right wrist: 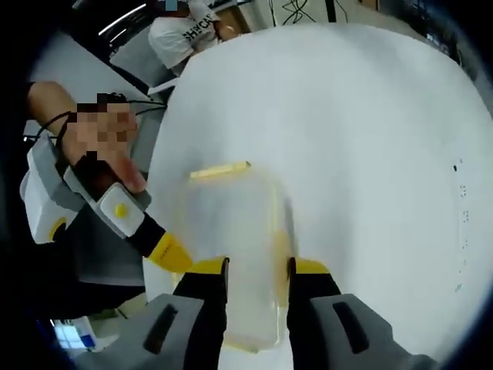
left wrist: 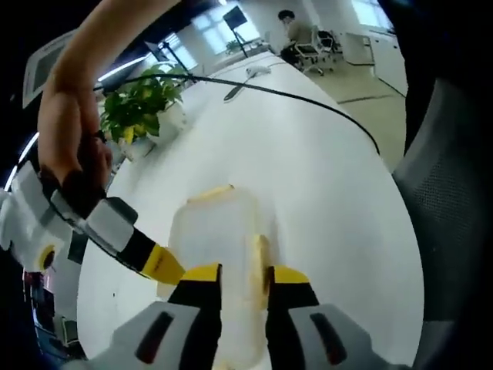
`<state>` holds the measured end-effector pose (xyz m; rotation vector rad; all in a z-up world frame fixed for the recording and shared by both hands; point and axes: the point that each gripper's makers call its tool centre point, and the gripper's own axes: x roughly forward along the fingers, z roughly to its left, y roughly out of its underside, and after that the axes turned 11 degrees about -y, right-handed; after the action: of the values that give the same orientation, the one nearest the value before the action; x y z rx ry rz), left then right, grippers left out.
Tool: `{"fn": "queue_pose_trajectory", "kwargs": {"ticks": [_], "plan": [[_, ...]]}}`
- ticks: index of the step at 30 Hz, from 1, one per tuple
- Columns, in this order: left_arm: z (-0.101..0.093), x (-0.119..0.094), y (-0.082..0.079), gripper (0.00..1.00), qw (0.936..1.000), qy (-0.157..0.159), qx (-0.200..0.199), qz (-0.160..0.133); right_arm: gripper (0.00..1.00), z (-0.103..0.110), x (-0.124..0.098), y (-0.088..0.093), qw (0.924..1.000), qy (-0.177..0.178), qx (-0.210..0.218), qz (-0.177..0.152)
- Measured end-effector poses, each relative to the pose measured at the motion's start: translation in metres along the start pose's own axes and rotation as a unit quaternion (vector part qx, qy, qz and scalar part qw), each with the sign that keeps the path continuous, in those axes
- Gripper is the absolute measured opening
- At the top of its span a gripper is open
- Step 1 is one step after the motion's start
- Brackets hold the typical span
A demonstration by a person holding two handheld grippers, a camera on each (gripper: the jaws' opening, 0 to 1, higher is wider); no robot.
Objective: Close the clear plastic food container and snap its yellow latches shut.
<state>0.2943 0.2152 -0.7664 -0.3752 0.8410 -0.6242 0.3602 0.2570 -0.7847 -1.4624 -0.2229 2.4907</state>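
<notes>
The clear plastic container [left wrist: 216, 227] lies on the white table [left wrist: 331, 200], with one yellow latch [left wrist: 209, 193] at its far end and another [left wrist: 262, 262] along its right side. My left gripper [left wrist: 245, 275] stands open over the near end, the side latch just inside its right jaw. A hand holds the right gripper [left wrist: 162, 264], whose yellow tip is at the container's left edge. In the right gripper view the container [right wrist: 231, 223] runs between the open jaws of my right gripper [right wrist: 258, 268]. The left gripper [right wrist: 169, 253] reaches in from the left.
A potted plant [left wrist: 139, 108] stands at the table's far left and a black cable [left wrist: 308, 96] crosses its far part. A grey mesh chair [left wrist: 454, 200] is to the right. People sit beyond the table [left wrist: 296, 35] [right wrist: 192, 31].
</notes>
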Motion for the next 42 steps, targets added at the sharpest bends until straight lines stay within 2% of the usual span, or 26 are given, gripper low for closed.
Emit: {"fn": "queue_pose_trajectory", "kwargs": {"ticks": [2,3,6,12,14,17,18,19,22,26,30,32,35,37,39,42], "plan": [[-0.004,-0.001,0.005,0.13,0.9985,0.004,-0.051,0.021,0.26,0.000,-0.001,0.000,0.9999,-0.002,0.000,0.010],[-0.004,0.002,0.007,0.14,0.9989,0.003,-0.042,0.020,0.27,0.000,-0.001,0.000,0.9998,-0.003,0.000,0.018],[-0.006,0.003,0.008,0.15,0.9985,-0.006,-0.049,0.021,0.27,-0.001,-0.002,0.000,0.9996,-0.004,0.002,0.028],[-0.005,0.002,0.008,0.16,0.9992,-0.003,-0.035,0.018,0.28,-0.001,-0.003,0.001,0.9995,-0.001,0.014,0.028],[-0.006,0.002,0.008,0.17,0.9992,-0.005,-0.036,0.019,0.28,-0.001,-0.004,0.002,0.9997,0.003,0.007,0.021],[-0.006,0.002,0.008,0.17,0.9992,-0.007,-0.036,0.018,0.29,-0.001,-0.006,0.003,1.0000,0.004,0.001,-0.008],[-0.005,0.002,0.007,0.17,0.9989,-0.008,-0.044,0.018,0.29,-0.001,-0.006,0.003,0.9999,0.006,0.001,-0.015],[-0.005,0.002,0.006,0.17,0.9971,-0.007,-0.073,0.017,0.29,-0.001,-0.007,0.003,0.9997,0.007,0.001,-0.024],[-0.004,0.002,0.006,0.17,0.9972,-0.006,-0.073,0.015,0.29,-0.001,-0.007,0.003,0.9993,0.011,0.005,-0.036],[-0.001,0.002,0.005,0.17,0.9934,-0.002,-0.114,0.014,0.29,0.000,-0.009,0.002,0.9973,0.030,-0.012,-0.065],[0.000,0.002,0.005,0.17,0.9907,-0.003,-0.135,0.013,0.29,0.000,-0.012,0.001,0.9892,0.056,-0.031,-0.132],[0.001,0.002,0.004,0.17,0.9839,-0.006,-0.178,0.014,0.29,0.001,-0.014,0.001,0.9827,0.077,-0.042,-0.164],[0.002,0.001,0.005,0.17,0.9789,-0.007,-0.204,0.009,0.29,0.001,-0.017,0.002,0.9715,0.107,-0.048,-0.206],[0.003,0.001,0.004,0.17,0.9726,-0.007,-0.232,0.005,0.29,0.002,-0.018,0.002,0.9627,0.125,-0.054,-0.234],[0.004,0.001,0.004,0.17,0.9713,-0.007,-0.238,0.001,0.30,0.003,-0.018,0.006,0.9578,0.135,-0.021,-0.253],[0.002,0.000,0.002,0.19,0.9676,-0.004,-0.253,-0.003,0.36,0.007,-0.016,0.009,0.9517,0.150,-0.024,-0.267]]}}
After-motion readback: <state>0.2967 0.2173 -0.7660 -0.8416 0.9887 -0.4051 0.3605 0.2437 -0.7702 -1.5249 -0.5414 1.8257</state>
